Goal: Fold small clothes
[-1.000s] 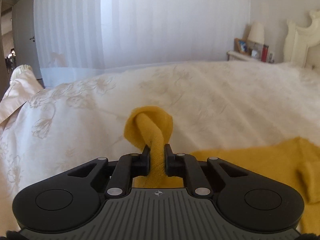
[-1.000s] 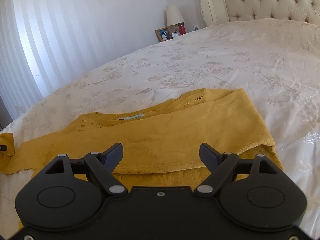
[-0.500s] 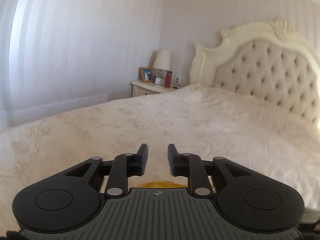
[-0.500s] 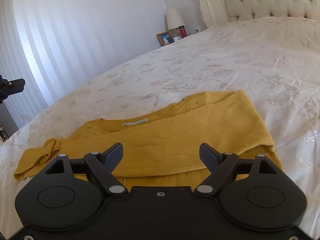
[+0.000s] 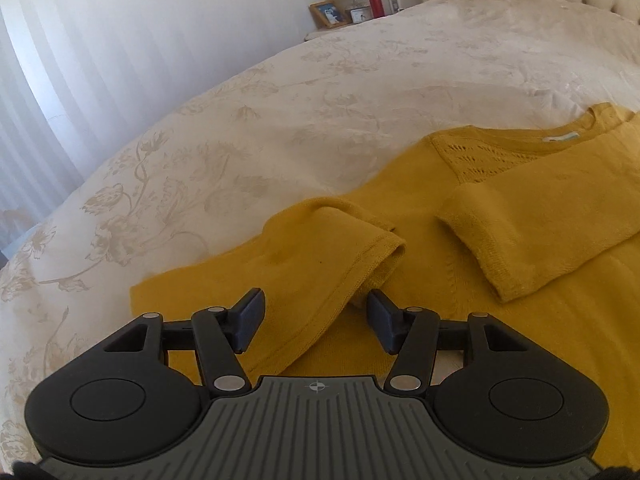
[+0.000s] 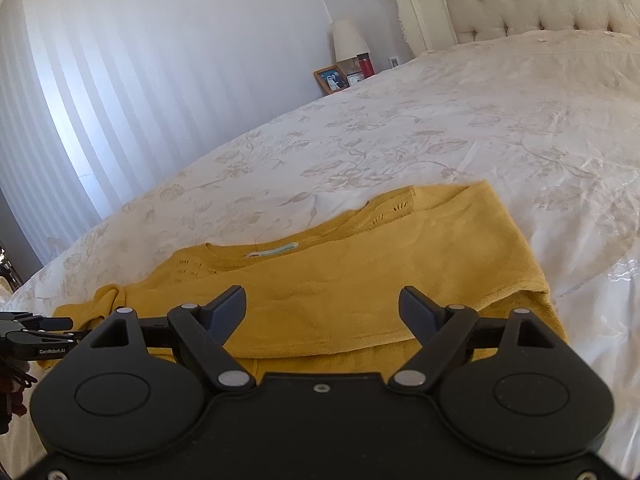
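Left wrist view shows the left gripper (image 5: pixel 316 316) spread wide and holding nothing, poised over a mustard-yellow knitted sweater (image 5: pixel 540 216) lying flat on a cream floral-patterned bedspread (image 5: pixel 280 120). Both sleeves are folded inward across the sweater's body; one cuff (image 5: pixel 380 256) lies just ahead of the open fingers. Right wrist view has the right gripper (image 6: pixel 322 312) equally wide and empty, above the sweater's hem, the sweater's neckline label (image 6: pixel 272 249) beyond it.

White lettering "GenRobot.AI" on black left gripper (image 6: pixel 60 323), far left edge of right wrist view. Sweater neck label (image 6: pixel 272 249): print too small to read.
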Motion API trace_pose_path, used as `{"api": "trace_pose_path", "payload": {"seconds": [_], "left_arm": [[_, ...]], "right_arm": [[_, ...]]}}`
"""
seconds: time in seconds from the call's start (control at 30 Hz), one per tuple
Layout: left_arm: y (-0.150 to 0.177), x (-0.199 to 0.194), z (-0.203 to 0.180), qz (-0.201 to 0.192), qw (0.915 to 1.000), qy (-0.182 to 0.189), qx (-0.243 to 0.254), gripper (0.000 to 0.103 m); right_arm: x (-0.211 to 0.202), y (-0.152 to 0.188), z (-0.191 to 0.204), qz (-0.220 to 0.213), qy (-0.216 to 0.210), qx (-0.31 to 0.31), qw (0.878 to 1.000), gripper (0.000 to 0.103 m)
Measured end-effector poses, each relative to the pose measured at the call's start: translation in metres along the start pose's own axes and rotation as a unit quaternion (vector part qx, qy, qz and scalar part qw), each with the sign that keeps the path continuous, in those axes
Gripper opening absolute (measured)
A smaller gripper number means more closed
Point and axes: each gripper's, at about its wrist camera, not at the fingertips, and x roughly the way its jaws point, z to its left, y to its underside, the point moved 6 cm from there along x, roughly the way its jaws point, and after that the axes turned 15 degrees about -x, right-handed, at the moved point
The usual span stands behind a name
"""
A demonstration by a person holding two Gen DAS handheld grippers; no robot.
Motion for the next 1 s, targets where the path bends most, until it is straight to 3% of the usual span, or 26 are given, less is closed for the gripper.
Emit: {"api": "trace_pose_path", "payload": {"seconds": [0.07,0.2,0.3,0.37,0.5,0.73,0.77,0.8,0.87,1.0], "left_arm": [[0.001,0.002,-0.001,0.004,1.0,0.0,0.002,0.052],[-0.01,0.003,0.003,0.003,0.9985,0.035,-0.043,0.011],[-0.022,-0.007,0.007,-0.018,0.9919,0.071,-0.104,0.011],[-0.035,-0.02,0.004,-0.037,0.9832,0.104,-0.145,0.011],[-0.068,-0.05,-0.027,-0.077,0.957,0.191,-0.204,0.011],[-0.101,-0.082,-0.126,-0.102,0.9202,0.315,-0.209,0.012],[-0.101,-0.08,-0.139,-0.092,0.9191,0.326,-0.202,0.022],[-0.095,-0.074,-0.156,-0.073,0.9189,0.338,-0.19,0.045],[-0.083,-0.068,-0.174,-0.055,0.9229,0.338,-0.176,0.069],[-0.044,-0.057,-0.177,-0.046,0.9427,0.298,-0.143,0.07]], "right_arm": [[0.003,0.001,0.002,0.003,-0.001,-0.005,1.0,0.085],[0.005,0.002,0.008,0.008,-0.003,-0.014,1.0,0.085],[0.008,0.001,0.01,0.007,-0.005,-0.013,1.0,0.085],[0.009,0.001,0.011,0.007,-0.007,-0.011,1.0,0.085],[0.011,0.003,0.013,0.01,-0.01,-0.013,1.0,0.085],[0.009,0.004,0.007,0.01,0.001,-0.005,1.0,0.085],[0.008,0.004,0.005,0.011,0.003,-0.002,1.0,0.085],[0.008,0.004,0.002,0.01,0.006,0.002,1.0,0.085],[0.006,0.004,-0.003,0.008,0.011,0.009,1.0,0.085],[0.004,0.003,-0.012,0.003,0.013,0.032,0.999,0.085]]}}
